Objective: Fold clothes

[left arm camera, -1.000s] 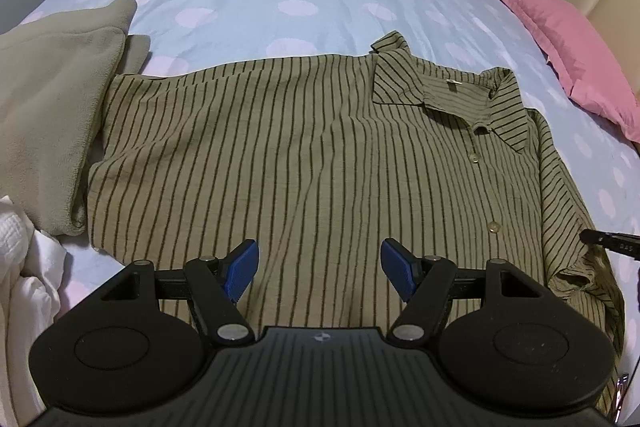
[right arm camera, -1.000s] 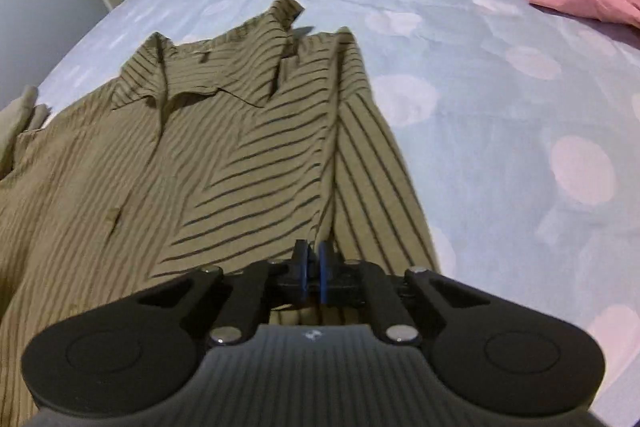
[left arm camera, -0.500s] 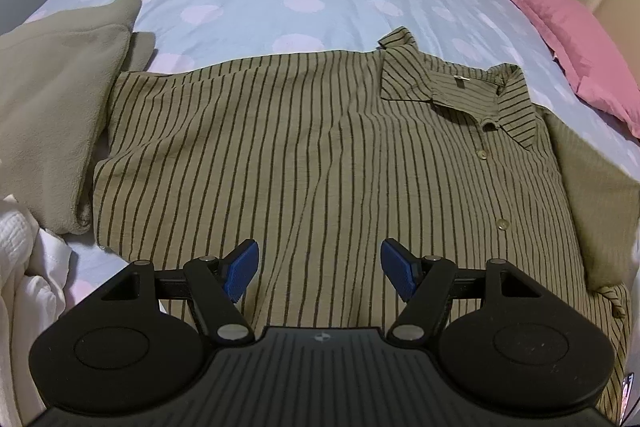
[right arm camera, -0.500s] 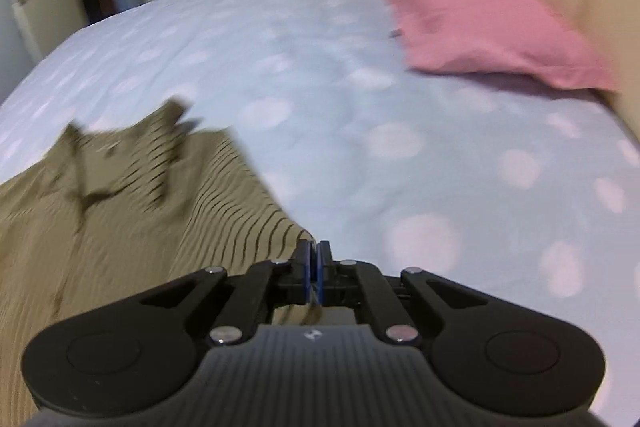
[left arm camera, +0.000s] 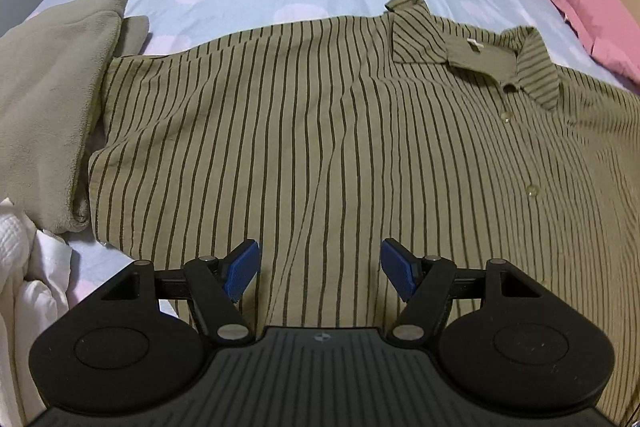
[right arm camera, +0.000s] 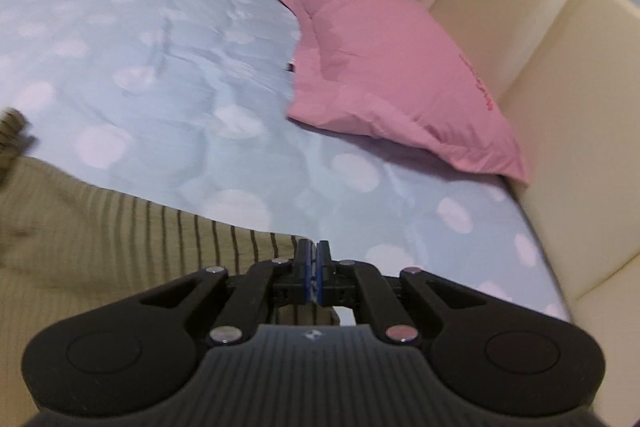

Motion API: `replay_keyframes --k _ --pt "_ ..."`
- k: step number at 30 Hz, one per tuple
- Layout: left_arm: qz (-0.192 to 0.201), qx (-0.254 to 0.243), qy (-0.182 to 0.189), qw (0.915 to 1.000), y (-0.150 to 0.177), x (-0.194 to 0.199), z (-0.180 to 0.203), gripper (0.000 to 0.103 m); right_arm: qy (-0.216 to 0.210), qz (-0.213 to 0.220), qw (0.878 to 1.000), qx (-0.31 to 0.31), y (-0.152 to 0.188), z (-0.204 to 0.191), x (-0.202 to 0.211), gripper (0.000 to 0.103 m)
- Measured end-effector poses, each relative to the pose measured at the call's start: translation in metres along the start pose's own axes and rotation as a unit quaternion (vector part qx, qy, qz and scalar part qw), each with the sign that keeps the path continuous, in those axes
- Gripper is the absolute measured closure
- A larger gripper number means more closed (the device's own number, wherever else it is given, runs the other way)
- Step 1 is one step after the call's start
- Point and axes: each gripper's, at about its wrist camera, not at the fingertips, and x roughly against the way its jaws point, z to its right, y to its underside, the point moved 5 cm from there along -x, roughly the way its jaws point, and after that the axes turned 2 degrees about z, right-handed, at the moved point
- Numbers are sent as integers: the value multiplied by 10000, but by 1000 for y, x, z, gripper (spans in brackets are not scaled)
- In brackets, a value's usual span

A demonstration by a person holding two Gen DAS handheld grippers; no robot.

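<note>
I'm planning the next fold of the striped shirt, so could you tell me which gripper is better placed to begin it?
Probably the right gripper: its jaws look shut on the striped shirt at its edge, ready to carry it over. The left gripper is open, holding nothing, above the shirt.

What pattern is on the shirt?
Olive-tan shirt with thin dark vertical stripes; clearest in the left wrist view.

No legible text anywhere.
</note>
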Motion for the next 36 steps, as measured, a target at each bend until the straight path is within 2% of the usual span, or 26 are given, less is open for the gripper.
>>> replay_keyframes --k 4,8,10,12,17,23,29,36 --pt "-69 -31 -8 10000 1 -5 -2 37 270 -207 9993 173 4 -8 -37 101" --pt "-90 -90 2 9999 -1 -8 -4 37 272 -335 9991 51 20 -13 -54 98" --pt "-85 -131 -9 9999 0 -7 -5 37 255 -387 9988 -154 28 -10 -54 95" --pt "-69 -157 -52 9998 -2 -5 -5 37 227 -393 9983 -363 36 -4 -48 86" --pt "108 -131 -17 9999 -5 12 -6 37 -270 -430 9951 -849 61 4 -11 84" --pt "533 -202 84 9983 -8 44 -2 37 -946 -561 9880 -1087 102 1 53 84" --pt "785 -374 76 9962 3 69 2 37 -1433 -811 9820 -925 153 -16 120 84" --pt "680 -262 122 9973 36 81 -3 37 -2017 -993 9724 -630 206 -50 194 84"
